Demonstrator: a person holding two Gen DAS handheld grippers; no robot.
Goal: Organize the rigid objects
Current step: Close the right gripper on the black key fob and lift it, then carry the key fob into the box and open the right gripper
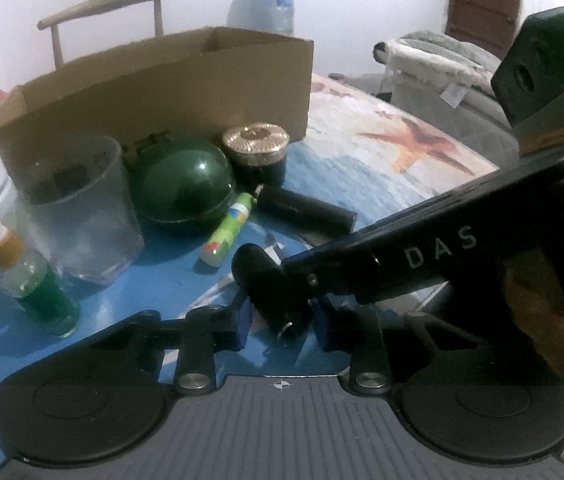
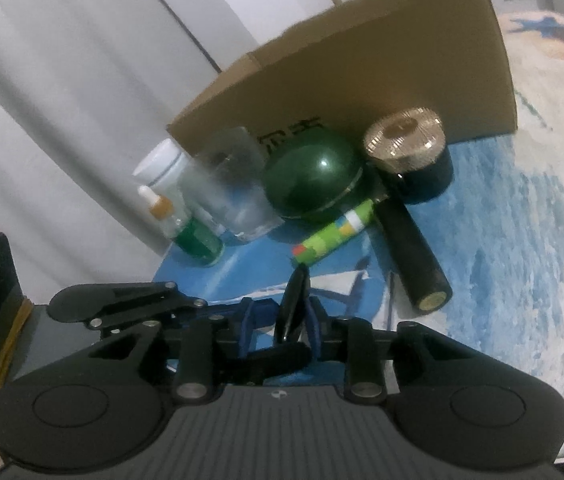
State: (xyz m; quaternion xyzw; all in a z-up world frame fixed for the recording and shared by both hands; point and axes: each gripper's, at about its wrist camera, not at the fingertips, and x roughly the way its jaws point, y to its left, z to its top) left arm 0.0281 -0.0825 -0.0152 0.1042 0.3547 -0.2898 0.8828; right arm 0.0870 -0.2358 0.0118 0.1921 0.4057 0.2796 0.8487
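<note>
Two grippers, left gripper (image 1: 282,322) and right gripper (image 2: 282,316), both clenched on one black tube (image 1: 258,276), low over the desk (image 1: 154,288). The box (image 1: 154,80) is at 11 o'clock. Advice: keep both grips firm and lift the tube level.

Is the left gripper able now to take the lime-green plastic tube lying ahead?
Probably not yet: the left gripper is closed on a small black cylinder, which the right gripper also grips. The lime-green plastic tube itself lies unobstructed.
</note>
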